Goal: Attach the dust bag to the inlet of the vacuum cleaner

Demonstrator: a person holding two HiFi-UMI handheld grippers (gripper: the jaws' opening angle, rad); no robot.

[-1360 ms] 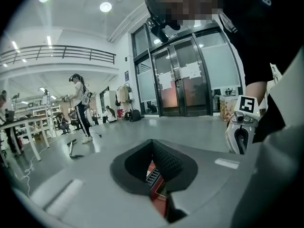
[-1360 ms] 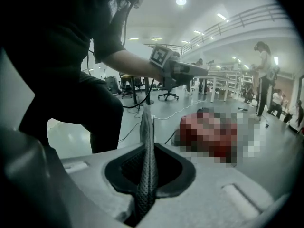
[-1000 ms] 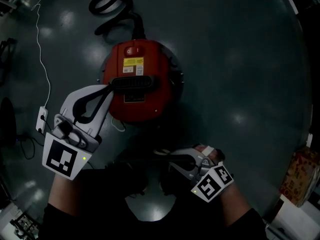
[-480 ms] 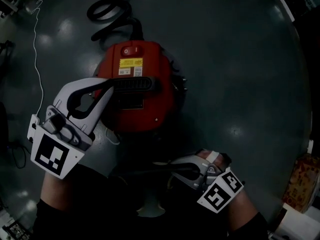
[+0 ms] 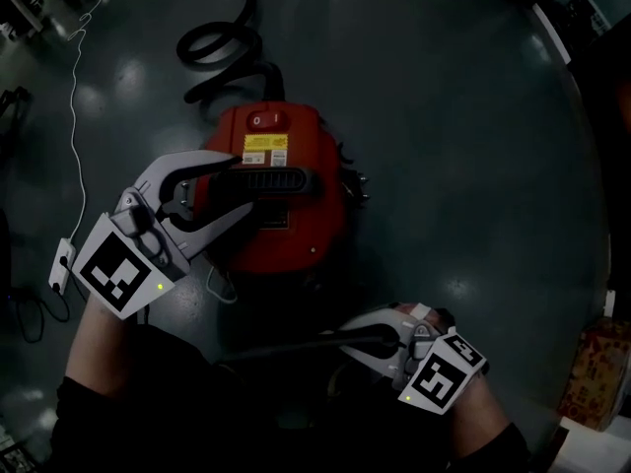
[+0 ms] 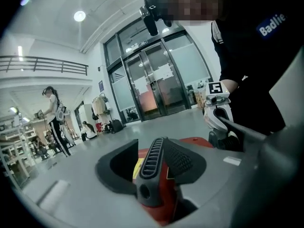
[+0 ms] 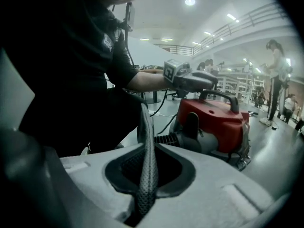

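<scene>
- While the jaws of the left gripper (image 5: 242, 185) are opening around the handle (image 5: 281, 179) of the vacuum cleaner (image 5: 296, 239), let the body settle.
- The right gripper (image 5: 345, 338) pinches what looks like the dust bag (image 7: 146, 175) by its dark edge, near the vacuum; I'd keep that edge taut.

The left tongs (image 5: 242, 185) and right tongs (image 5: 340, 341) are pale grey moulded shells with black textured pads (image 6: 179, 159); each bears a white cube (image 5: 118, 269) of black square markers and a tiny green light (image 5: 160, 287); the person wears a black top (image 7: 71, 56) with white lettering.
</scene>
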